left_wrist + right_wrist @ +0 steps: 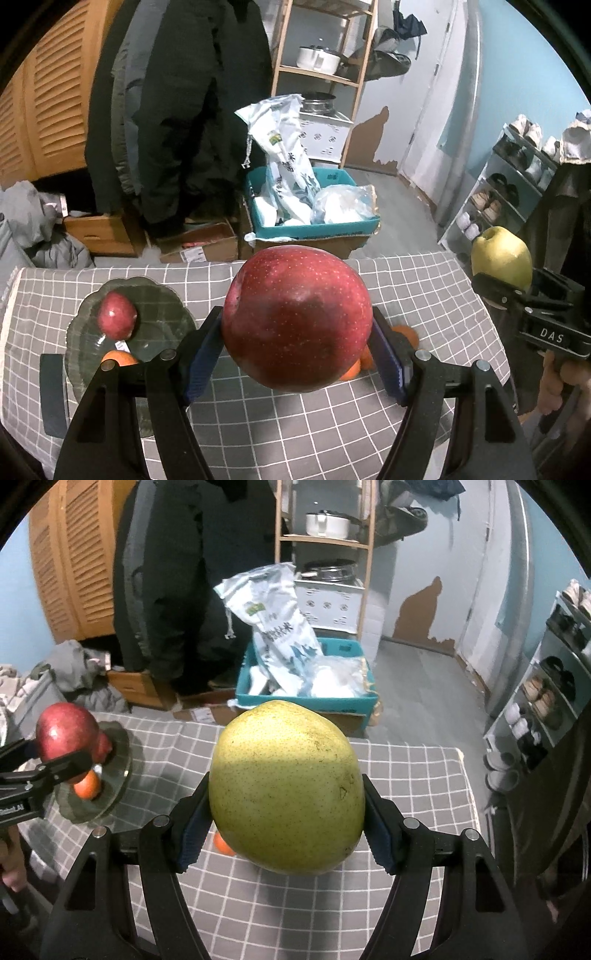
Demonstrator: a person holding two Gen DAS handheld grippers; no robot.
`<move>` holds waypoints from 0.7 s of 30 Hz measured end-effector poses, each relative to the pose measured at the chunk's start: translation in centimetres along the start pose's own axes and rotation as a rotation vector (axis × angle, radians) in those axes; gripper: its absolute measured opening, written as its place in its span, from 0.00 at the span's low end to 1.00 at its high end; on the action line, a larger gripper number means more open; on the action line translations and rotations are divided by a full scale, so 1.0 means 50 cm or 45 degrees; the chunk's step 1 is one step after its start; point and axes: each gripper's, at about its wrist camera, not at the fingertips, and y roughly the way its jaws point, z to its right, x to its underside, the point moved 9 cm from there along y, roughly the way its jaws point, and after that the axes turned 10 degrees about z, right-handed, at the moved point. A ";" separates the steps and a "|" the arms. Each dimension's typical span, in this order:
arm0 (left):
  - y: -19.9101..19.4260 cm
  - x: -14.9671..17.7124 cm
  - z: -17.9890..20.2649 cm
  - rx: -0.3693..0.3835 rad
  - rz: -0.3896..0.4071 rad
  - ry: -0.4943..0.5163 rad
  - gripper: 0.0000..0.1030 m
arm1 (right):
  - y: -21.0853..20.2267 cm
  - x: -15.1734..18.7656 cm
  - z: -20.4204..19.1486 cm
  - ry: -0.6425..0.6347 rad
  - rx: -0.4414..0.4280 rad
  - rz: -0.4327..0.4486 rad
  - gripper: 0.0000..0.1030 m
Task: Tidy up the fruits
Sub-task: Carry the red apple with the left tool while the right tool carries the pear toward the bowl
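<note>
Left gripper (297, 350) and right gripper (286, 821) tilted downward above the table (424, 273), jaws clamped on red apple (297, 319) and green pear (286, 786).

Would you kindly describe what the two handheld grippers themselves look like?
Both the left gripper and right gripper have black frames with triangular cutouts, silver pivot pins and ribbed blue pads. Seen from the side, the right one carries white "DAS" lettering.
</note>
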 end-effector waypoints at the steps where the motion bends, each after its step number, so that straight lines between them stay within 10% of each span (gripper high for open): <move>1: -0.003 -0.001 -0.006 -0.006 0.003 -0.004 0.74 | 0.000 -0.002 -0.007 -0.005 -0.007 0.002 0.71; 21: -0.034 0.012 -0.138 -0.119 0.015 -0.094 0.74 | 0.057 -0.031 -0.168 -0.052 -0.173 -0.031 0.71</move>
